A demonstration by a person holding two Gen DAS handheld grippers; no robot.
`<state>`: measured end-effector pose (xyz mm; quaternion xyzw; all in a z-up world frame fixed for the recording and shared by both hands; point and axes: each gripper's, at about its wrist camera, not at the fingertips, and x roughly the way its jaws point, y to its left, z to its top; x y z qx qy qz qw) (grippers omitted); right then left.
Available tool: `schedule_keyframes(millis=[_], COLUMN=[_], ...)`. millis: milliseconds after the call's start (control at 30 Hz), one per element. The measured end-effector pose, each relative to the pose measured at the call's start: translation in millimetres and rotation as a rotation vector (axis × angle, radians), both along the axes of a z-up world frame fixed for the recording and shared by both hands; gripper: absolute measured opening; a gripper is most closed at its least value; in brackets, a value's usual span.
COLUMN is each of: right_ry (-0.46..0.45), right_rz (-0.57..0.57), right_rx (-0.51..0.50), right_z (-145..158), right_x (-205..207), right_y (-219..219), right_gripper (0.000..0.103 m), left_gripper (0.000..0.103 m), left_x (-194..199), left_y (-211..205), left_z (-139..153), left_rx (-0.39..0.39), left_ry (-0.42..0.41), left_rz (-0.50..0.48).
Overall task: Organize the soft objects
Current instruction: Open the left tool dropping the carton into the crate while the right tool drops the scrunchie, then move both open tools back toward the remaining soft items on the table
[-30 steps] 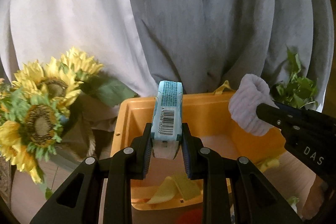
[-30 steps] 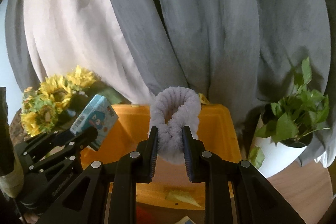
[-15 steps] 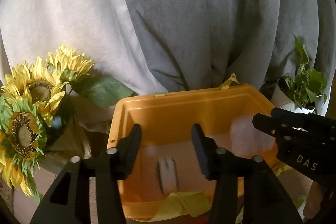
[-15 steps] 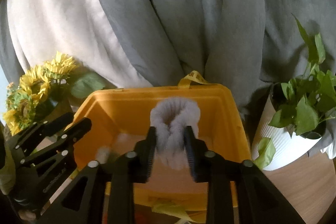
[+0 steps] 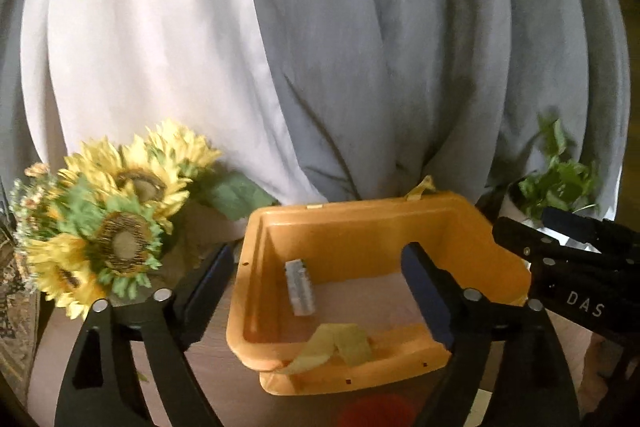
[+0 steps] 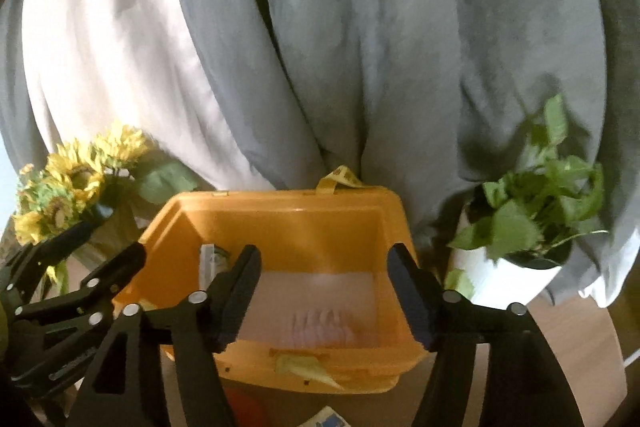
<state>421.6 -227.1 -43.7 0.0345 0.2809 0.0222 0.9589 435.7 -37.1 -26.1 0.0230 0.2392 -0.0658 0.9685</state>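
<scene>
Both grippers, left (image 5: 316, 281) and right (image 6: 322, 285), now gape empty; tissue pack (image 5: 299, 287) and fluffy white cloth (image 6: 320, 319) lie in the orange plastic bin (image 6: 280, 205). Both look light and squashy, best pinched mid-body.

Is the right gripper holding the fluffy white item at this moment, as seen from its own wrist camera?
No, the right gripper stands wide open with nothing between its fingers, and the fluffy white item lies inside the orange bin.
</scene>
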Motion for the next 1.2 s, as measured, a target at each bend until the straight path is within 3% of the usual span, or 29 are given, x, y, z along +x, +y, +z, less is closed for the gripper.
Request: schedule_keyframes(millis=[233,567,1200], right_ry=[-0.052,-0.090,-0.059], right_rz=[-0.015,-0.072,-0.142], right_rx=[-0.001,-0.002,0.009], right_z=[21.3,36.0,29.4], right_x=[-37.5,-88.4,-170.7], right_y=[-5.6,-19.6,-38.9], right_gripper=[0.077,0.078,0.078], left_gripper=[0.090,0.090,0.091], left_x=[-39.9,-91.3,-162.3], left_y=[-1.6,-8.5,-26.0], left_z=[21.7,33.7,29.7], left_rx=[-0.013,-0.011,-0.006], left_ry=[-0.035,-0.060,-0.057], left_rz=[-0.006,-0.032,-0.129])
